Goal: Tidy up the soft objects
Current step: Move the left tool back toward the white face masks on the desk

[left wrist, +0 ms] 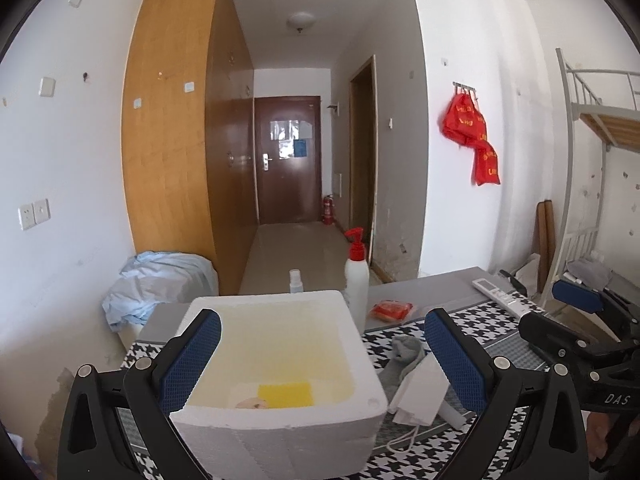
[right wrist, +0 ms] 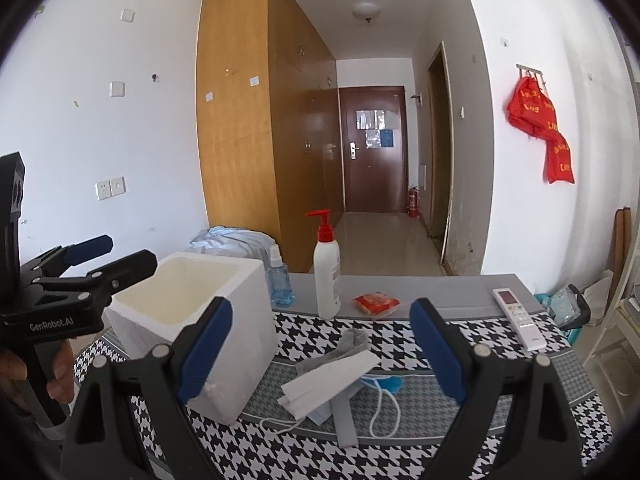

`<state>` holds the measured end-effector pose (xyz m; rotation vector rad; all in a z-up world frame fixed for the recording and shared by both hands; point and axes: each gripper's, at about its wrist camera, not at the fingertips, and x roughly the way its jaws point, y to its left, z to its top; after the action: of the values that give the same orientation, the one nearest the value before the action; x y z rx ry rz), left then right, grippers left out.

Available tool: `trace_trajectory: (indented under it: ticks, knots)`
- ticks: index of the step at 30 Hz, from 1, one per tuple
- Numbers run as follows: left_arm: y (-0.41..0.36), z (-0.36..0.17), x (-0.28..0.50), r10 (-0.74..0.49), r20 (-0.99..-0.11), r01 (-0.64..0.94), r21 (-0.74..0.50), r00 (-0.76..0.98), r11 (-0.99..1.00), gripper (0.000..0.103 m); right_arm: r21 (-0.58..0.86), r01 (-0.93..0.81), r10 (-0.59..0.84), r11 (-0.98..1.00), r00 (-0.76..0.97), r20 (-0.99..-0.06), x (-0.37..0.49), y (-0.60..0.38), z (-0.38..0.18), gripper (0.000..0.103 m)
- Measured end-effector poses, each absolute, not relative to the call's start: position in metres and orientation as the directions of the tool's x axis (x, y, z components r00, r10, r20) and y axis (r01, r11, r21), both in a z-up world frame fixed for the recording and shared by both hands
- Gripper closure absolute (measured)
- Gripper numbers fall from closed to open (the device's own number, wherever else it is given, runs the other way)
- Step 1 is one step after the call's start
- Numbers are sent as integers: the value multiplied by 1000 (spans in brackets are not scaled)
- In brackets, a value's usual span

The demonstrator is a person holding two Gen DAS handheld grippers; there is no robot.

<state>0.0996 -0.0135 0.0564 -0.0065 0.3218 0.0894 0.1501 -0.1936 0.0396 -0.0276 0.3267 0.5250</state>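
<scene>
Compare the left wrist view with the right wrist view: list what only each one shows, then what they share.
Only the left wrist view looks inside the foam box: a yellow sponge and a pale item lie at the bottom. Only the right wrist view shows the blue face mask with its ear loops and the liquid in the blue spray bottle. Both show the grey sock, white mask, pump bottle, red packet and remote.
</scene>
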Motion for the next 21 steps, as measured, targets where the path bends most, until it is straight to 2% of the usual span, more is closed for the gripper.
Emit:
trace_trajectory:
  ticks: [21]
  knots:
    - [-45,30,104,-10,-363,8,-8,932,1000,1,71,-452,447,889,827,-340,155,-224,22,9]
